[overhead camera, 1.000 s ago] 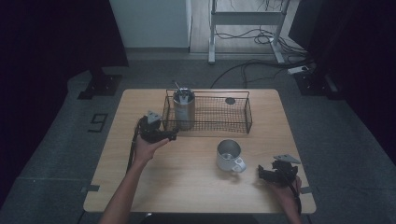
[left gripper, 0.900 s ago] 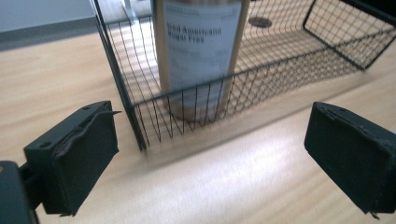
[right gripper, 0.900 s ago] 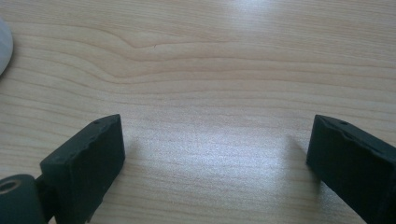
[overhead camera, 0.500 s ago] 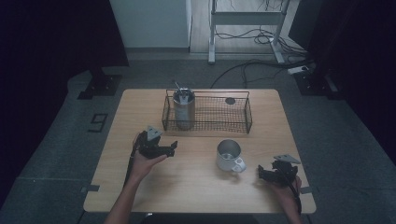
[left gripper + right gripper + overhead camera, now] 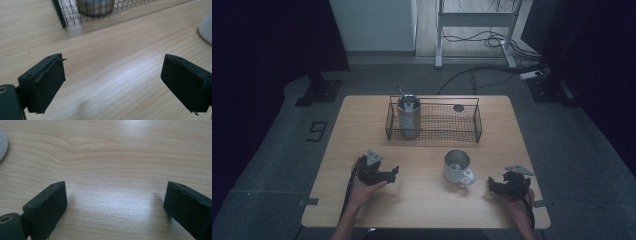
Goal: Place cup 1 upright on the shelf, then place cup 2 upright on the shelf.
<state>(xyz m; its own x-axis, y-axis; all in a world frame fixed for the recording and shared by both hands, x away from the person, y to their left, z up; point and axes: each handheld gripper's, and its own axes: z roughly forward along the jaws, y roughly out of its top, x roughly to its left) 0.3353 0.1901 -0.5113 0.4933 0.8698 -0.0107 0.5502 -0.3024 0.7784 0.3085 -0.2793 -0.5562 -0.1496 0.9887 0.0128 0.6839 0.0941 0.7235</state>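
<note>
We hold the left gripper [image 5: 393, 173] and right gripper [image 5: 492, 185] near the tabletop's [image 5: 422, 210] front edge, jaws spread wide, empty; a white mug [image 5: 457, 166] stands between.

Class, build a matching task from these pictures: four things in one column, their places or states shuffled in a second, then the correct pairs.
Things:
1. metal tumbler
2. mug
3. left gripper
4. small dark disc

Places or states:
A. on bare table in front of the wire basket
B. inside the basket, left end
C. inside the basket, right rear
D. open, holding nothing

Pairs: 1-B, 2-A, 3-D, 4-C
</note>
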